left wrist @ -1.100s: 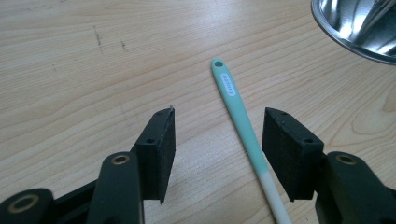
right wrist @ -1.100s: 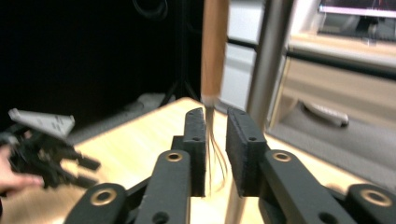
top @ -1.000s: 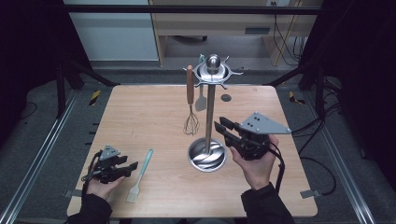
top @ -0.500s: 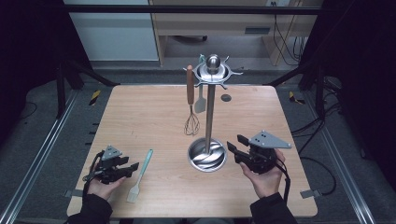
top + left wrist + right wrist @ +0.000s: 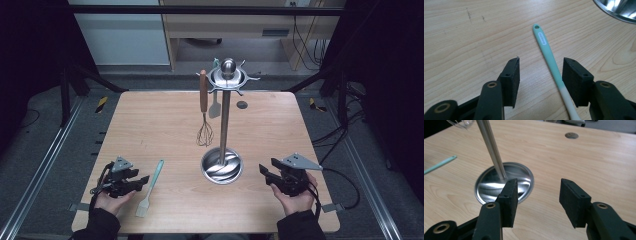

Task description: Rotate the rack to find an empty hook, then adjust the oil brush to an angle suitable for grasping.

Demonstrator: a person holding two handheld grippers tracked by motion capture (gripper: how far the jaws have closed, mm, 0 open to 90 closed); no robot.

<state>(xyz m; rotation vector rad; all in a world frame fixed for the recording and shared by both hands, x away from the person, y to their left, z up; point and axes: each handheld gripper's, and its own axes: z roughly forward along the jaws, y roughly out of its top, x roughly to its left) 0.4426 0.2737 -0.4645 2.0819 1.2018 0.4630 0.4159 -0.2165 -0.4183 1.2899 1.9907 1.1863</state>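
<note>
Wooden table (image 5: 165, 125) under everything. Steel utensil stand (image 5: 222, 165) with round base ahead and left of the right gripper (image 5: 537, 195), clear of its pads; whisk (image 5: 204, 107) hanging from the rack. Right jaws just opening, spread, nothing between. Left gripper (image 5: 541, 77) spread, jaws just closing a little; mint-handled spatula (image 5: 549, 56) lying between them, close to one pad, not pinched.

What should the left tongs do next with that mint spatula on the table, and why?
Probably close on the handle. The left tongs have just been closing, open around the spatula, which lies flat on the table nearer one pad, not yet pinched. The utensil stand has free hooks, so lift afterwards.
</note>
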